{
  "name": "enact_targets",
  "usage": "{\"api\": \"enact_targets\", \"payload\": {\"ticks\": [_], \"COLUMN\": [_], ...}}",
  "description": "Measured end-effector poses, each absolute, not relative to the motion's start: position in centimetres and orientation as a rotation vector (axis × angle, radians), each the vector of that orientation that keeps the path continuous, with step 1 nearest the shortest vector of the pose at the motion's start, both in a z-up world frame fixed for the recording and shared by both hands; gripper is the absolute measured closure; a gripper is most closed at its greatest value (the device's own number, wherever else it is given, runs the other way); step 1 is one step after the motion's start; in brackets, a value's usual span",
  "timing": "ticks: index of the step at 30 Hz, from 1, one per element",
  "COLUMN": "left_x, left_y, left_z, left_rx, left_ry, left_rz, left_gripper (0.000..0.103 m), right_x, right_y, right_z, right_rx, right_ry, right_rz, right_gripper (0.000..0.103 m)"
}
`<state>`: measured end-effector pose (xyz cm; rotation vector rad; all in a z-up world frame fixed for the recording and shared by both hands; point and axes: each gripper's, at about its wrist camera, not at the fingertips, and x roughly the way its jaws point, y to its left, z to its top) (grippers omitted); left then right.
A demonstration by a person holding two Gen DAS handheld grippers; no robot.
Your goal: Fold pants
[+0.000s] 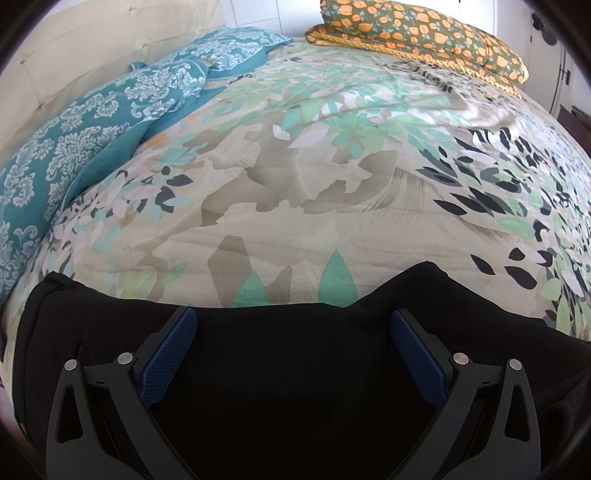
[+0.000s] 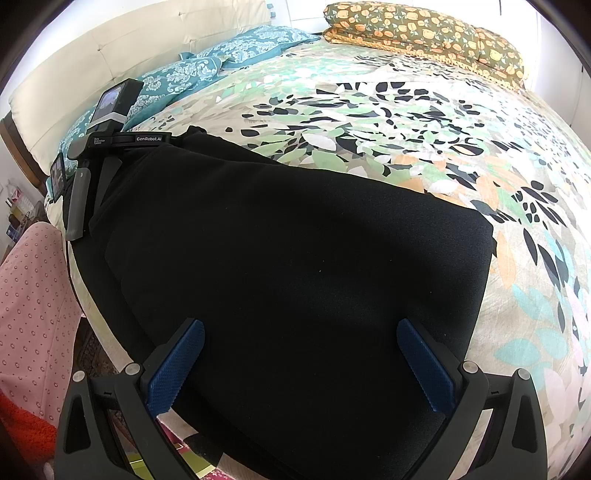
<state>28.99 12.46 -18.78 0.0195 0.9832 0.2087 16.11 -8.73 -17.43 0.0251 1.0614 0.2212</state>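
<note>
Black pants [image 2: 295,251] lie folded in a flat stack near the front edge of the bed. In the left wrist view the pants [image 1: 288,369] fill the bottom of the frame. My left gripper [image 1: 293,317] is open, its blue pads [image 1: 168,354] wide apart just above the black cloth, with nothing between them. My right gripper [image 2: 300,328] is open over the near end of the pants, blue pads [image 2: 424,369] apart and empty. The left gripper's body [image 2: 107,147] shows at the far left end of the pants.
The bed has a leaf-print cover [image 1: 295,184]. Teal patterned pillows [image 1: 92,122] lie at the left by a cream headboard [image 2: 110,51]. A folded olive and orange floral quilt [image 1: 424,29] lies at the far side. Pink dotted cloth [image 2: 33,295] hangs at the left bed edge.
</note>
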Motion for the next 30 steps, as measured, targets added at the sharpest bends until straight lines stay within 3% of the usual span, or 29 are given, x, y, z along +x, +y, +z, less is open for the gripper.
{"api": "enact_targets", "payload": {"ticks": [30], "left_x": [29.05], "left_y": [12.38], "left_z": [-18.72], "left_rx": [0.021], "left_ry": [0.983], "left_rz": [0.217], "left_gripper": [0.000], "right_x": [15.73], "right_y": [-8.33], "right_z": [-17.58], "right_rx": [0.017], "right_ry": [1.053], "right_rz": [0.196], "right_gripper": [0.000]}}
